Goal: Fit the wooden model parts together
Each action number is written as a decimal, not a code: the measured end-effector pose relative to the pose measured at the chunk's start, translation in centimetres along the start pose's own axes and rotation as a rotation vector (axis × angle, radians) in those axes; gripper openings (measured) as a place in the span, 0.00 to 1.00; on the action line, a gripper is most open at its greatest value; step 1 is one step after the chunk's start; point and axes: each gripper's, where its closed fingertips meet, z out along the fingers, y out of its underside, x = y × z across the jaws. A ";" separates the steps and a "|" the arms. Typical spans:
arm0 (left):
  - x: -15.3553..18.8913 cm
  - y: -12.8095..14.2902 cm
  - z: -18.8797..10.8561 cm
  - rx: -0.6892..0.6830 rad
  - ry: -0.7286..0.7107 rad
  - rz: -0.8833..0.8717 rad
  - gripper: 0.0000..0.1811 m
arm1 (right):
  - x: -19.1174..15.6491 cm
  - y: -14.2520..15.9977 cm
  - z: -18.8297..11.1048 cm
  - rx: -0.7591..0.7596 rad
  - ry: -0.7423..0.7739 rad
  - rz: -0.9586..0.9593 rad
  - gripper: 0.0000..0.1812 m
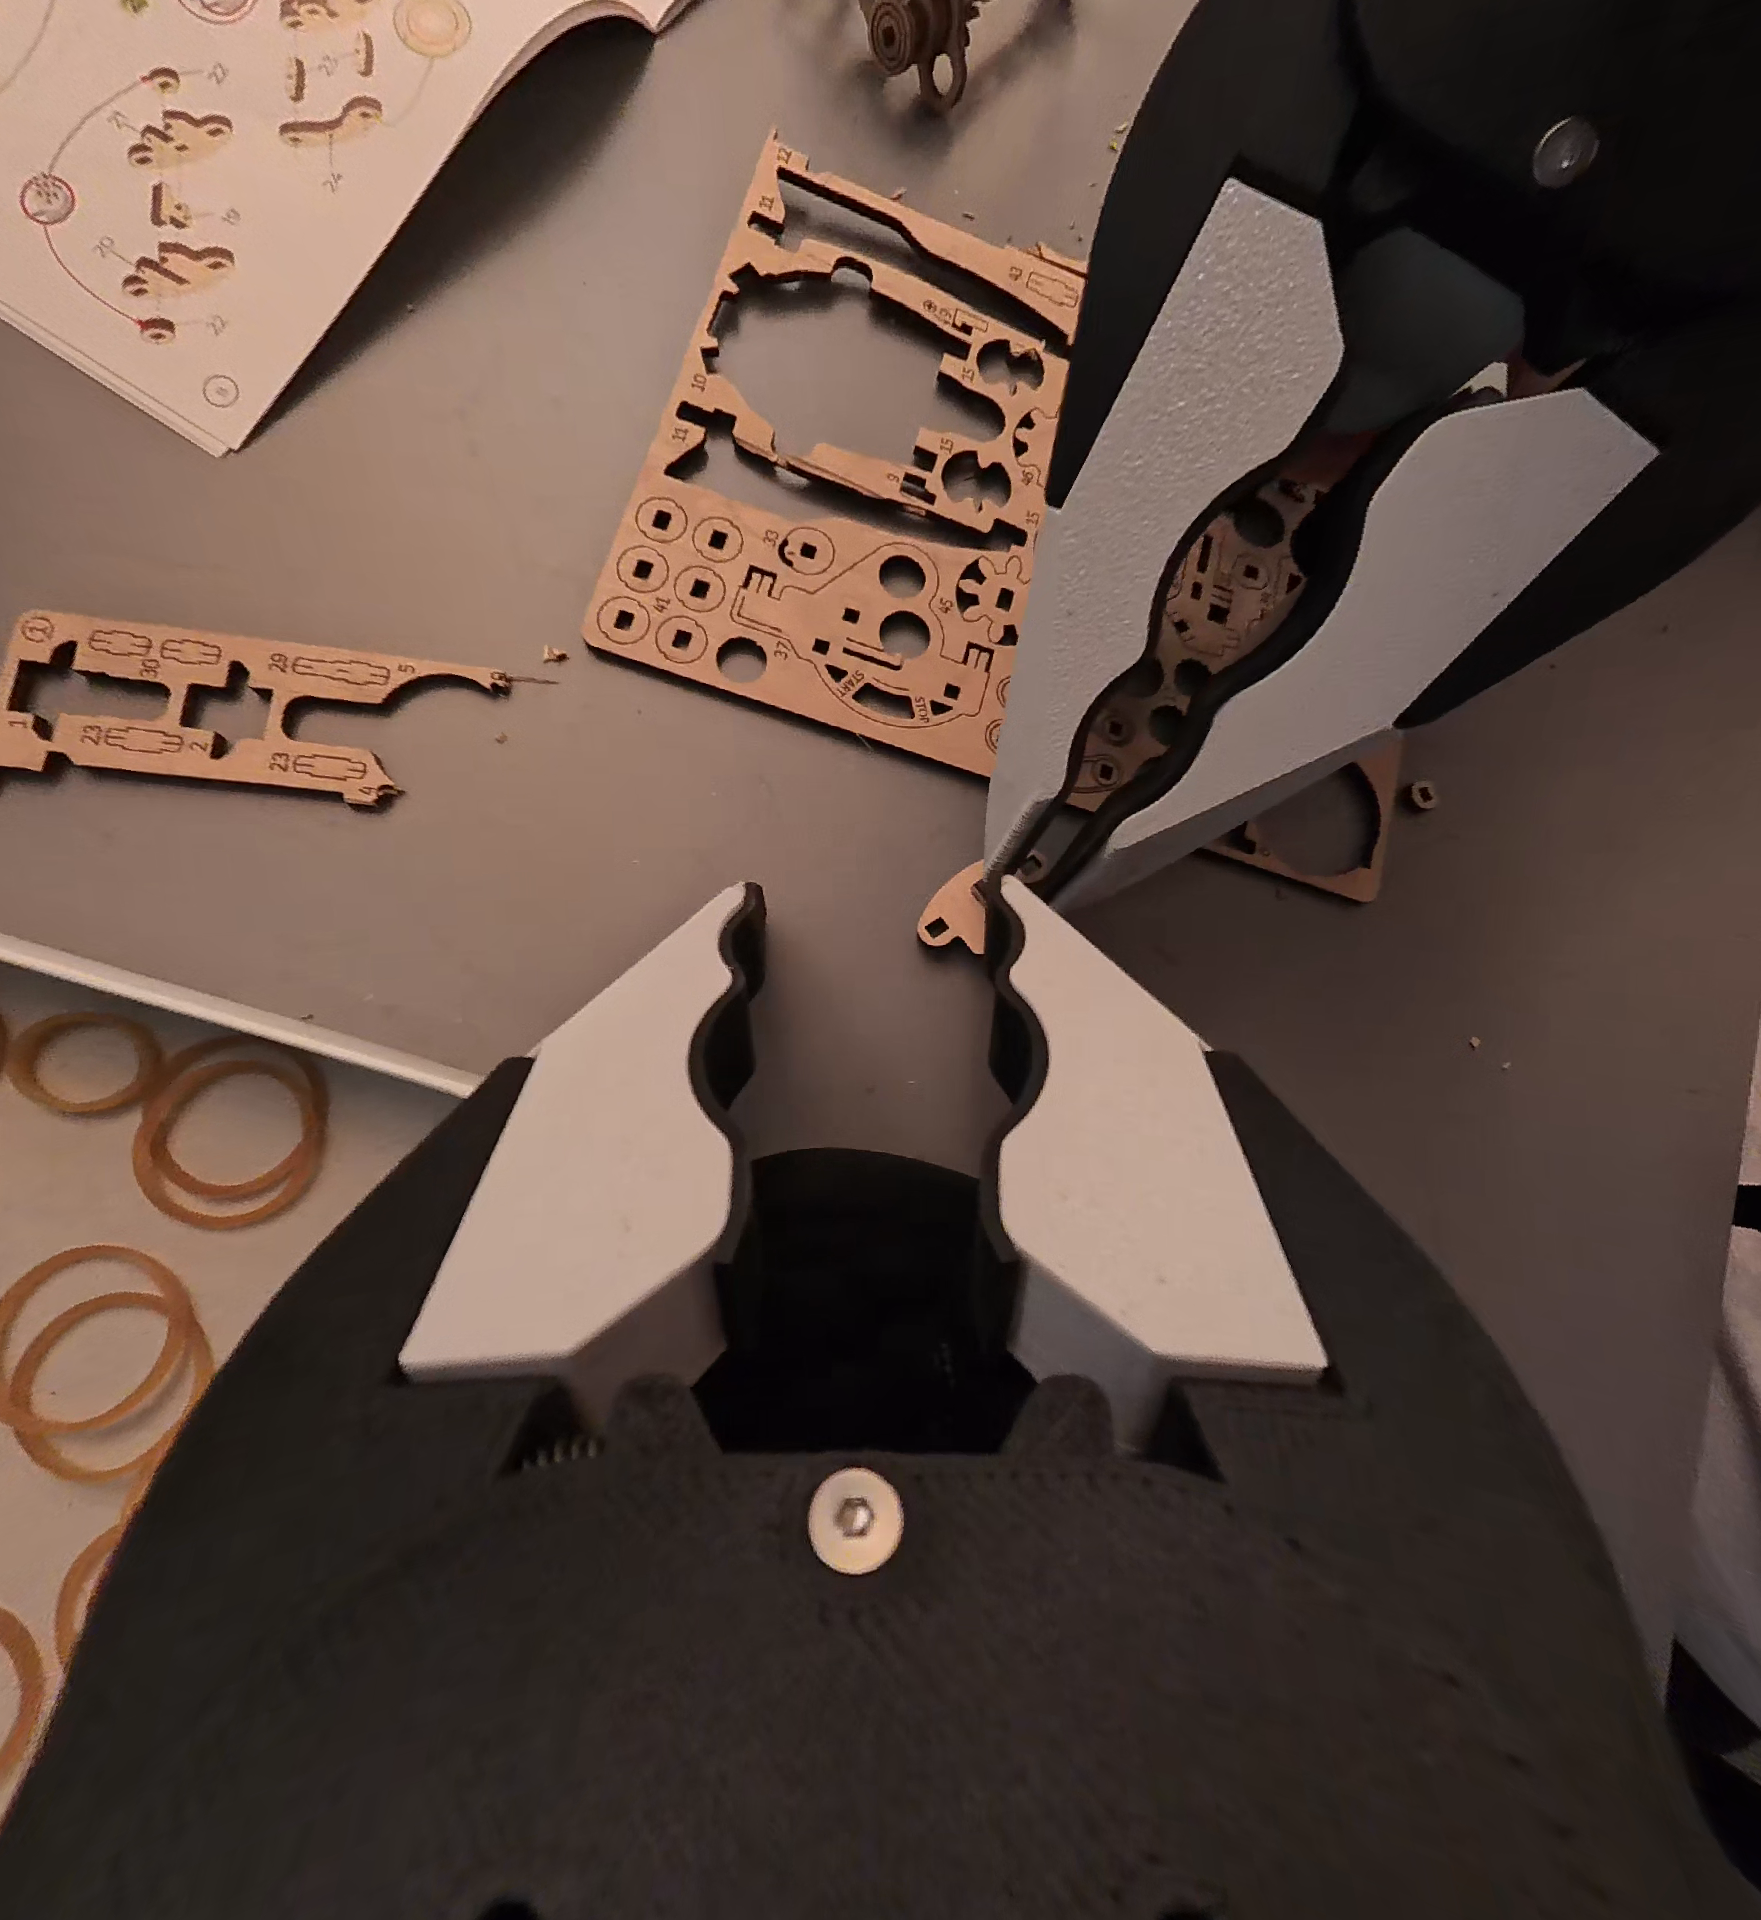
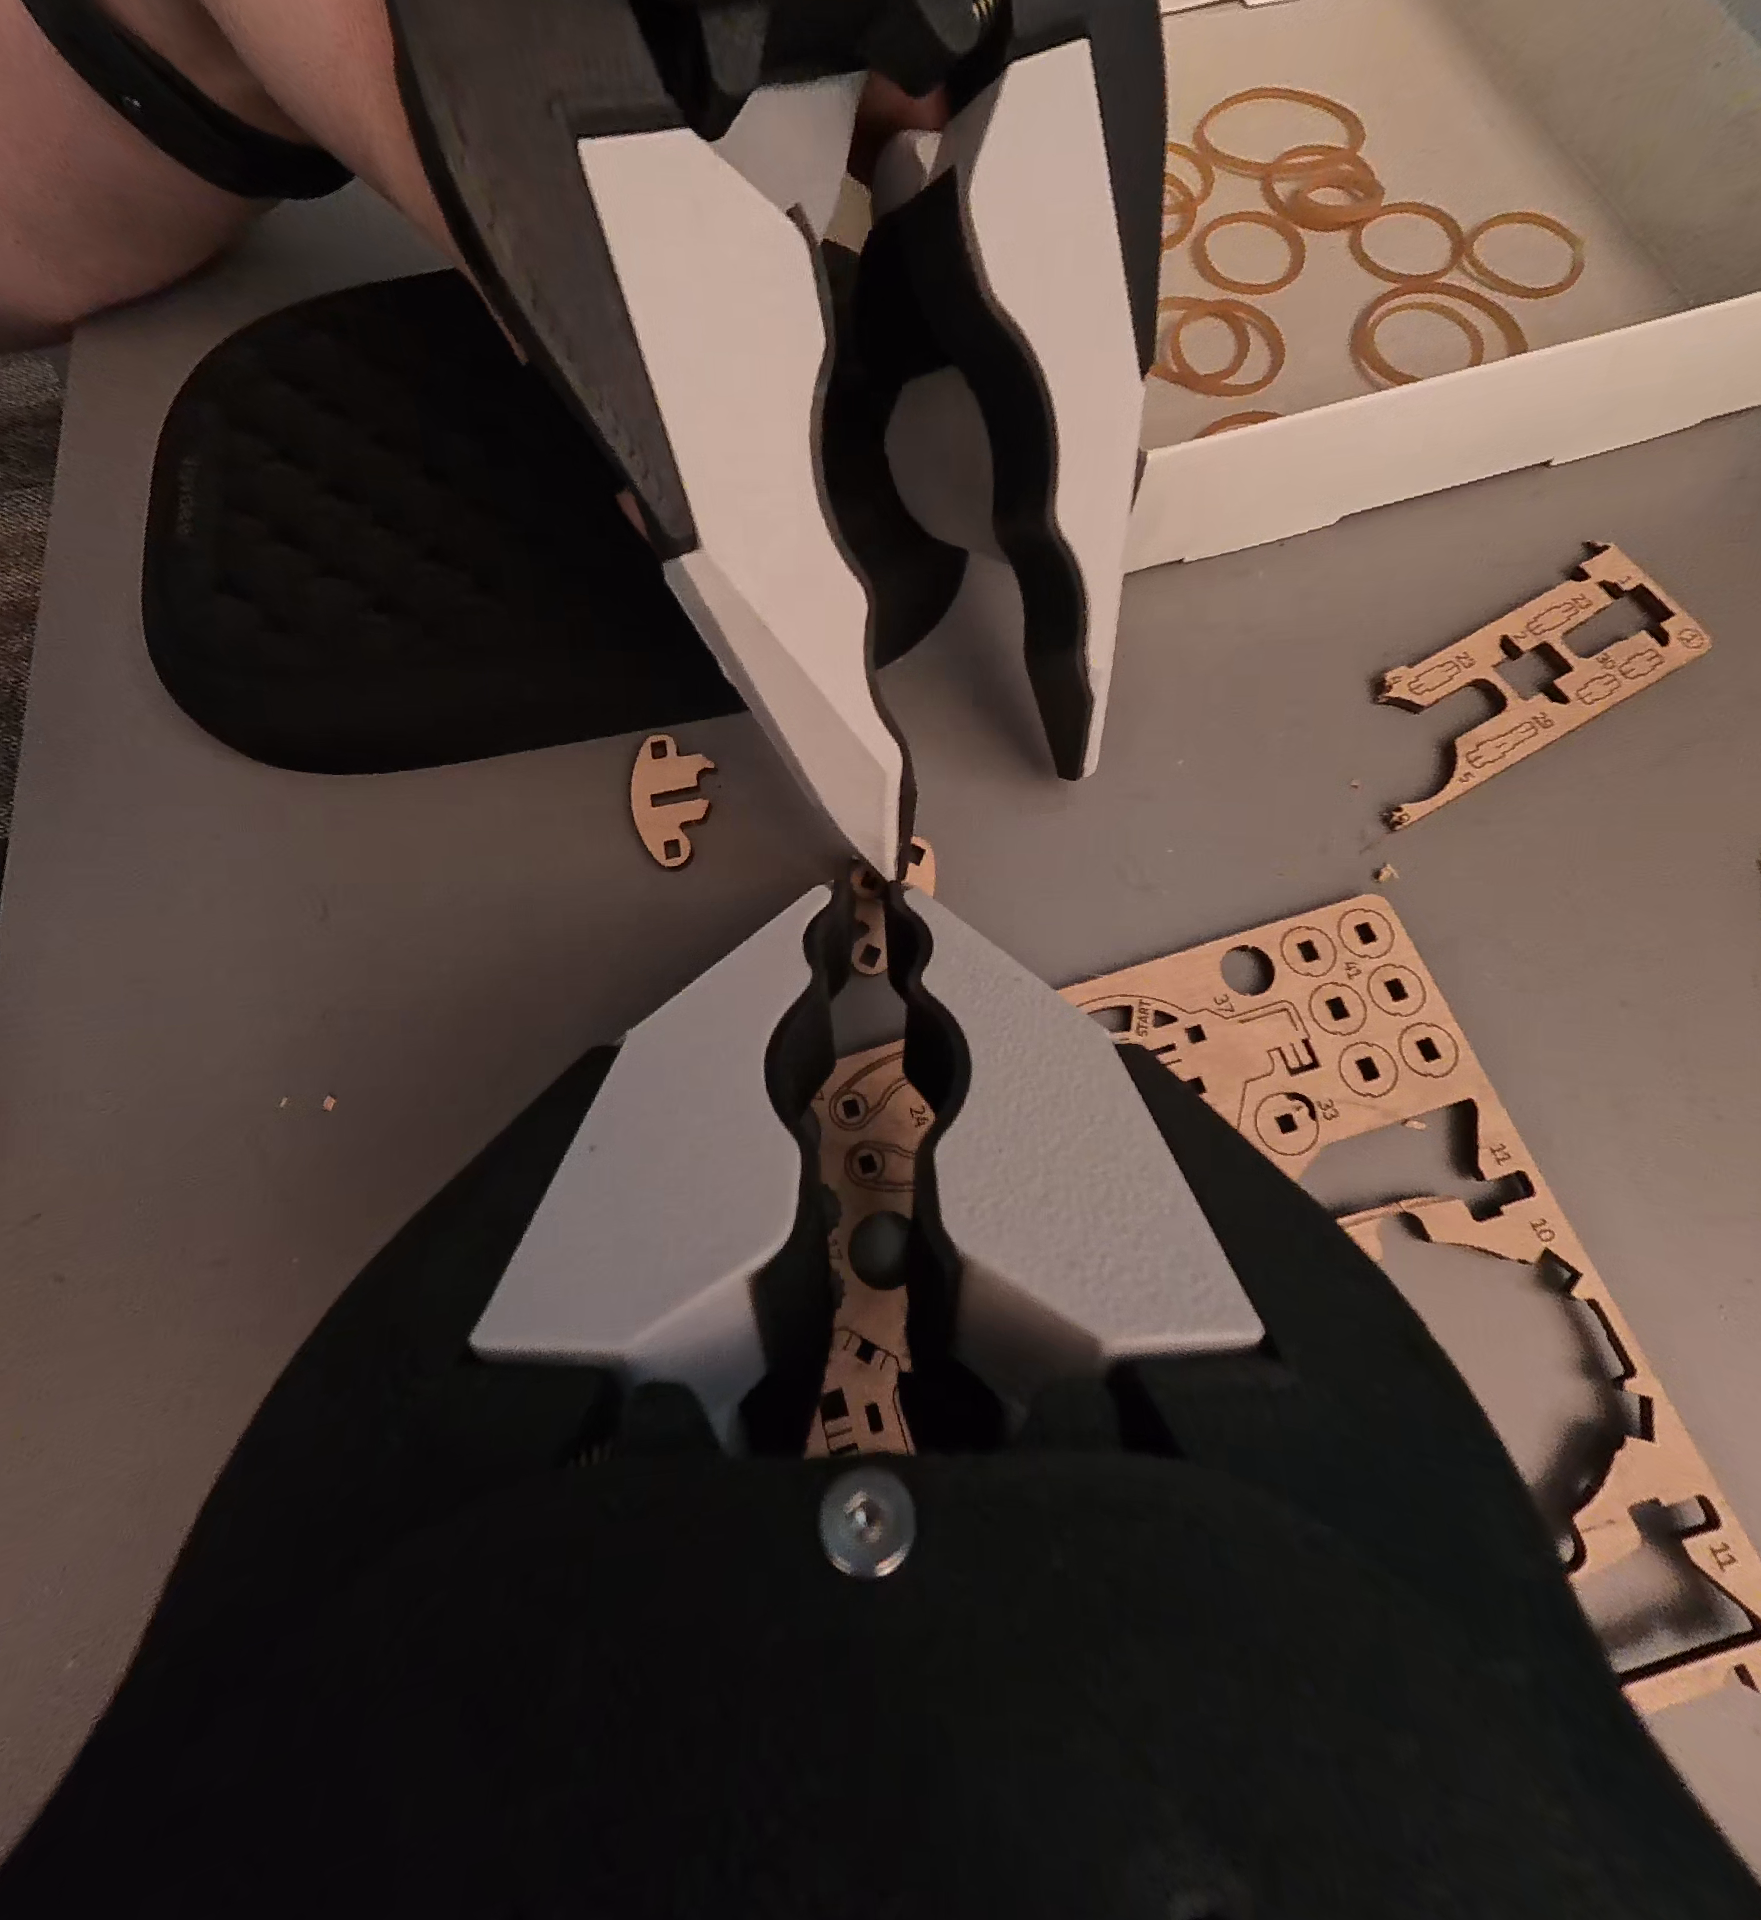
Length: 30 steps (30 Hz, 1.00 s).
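Plywood, pale and laser-cut, is lying all over the grey counter [image 1: 419, 520]. The left wrist view is showing the left hand-held gripper [image 1: 876, 914] standing wide apart with nothing between its fingers, its right fingertip touching a small wooden part [image 1: 949, 920]. That part is sitting pinched at the very tips of the right hand-held gripper [image 1: 1016, 868], whose fingers are nearly closed on it, just above the counter's middle. The right wrist view is showing what the other misses: a second loose wooden piece [image 2: 670, 798] lying beside a black pad [image 2: 419, 520] near the counter's edge, and a person's forearm behind the left gripper. Only the left view is catching the open instruction booklet [image 1: 180, 187] at the far corner and a small assembled mechanism [image 1: 917, 52] at the far edge. Both are showing the large punched sheet [image 1: 834, 499], partly hidden under the right gripper, a narrow sheet remnant [image 1: 201, 707], and a white tray [image 2: 1478, 416] of rubber bands [image 2: 1250, 255].
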 end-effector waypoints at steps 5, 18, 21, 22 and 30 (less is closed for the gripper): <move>0.1 0.1 -0.1 0.002 0.002 0.004 0.22 | 0.0 -0.1 0.1 -0.003 0.001 0.005 0.02; 0.3 0.1 -0.2 -0.013 0.041 -0.031 0.22 | -0.1 0.0 0.0 -0.016 0.004 -0.005 0.02; 0.2 0.2 -0.2 -0.019 0.013 -0.007 0.22 | -0.1 0.0 0.0 -0.016 0.006 -0.005 0.02; 0.2 0.2 -0.2 -0.019 0.012 -0.006 0.21 | -0.1 0.0 0.0 -0.015 0.006 -0.005 0.02; 0.1 0.6 0.0 -0.040 -0.012 0.026 0.08 | -0.1 -0.2 0.2 -0.016 0.008 -0.011 0.02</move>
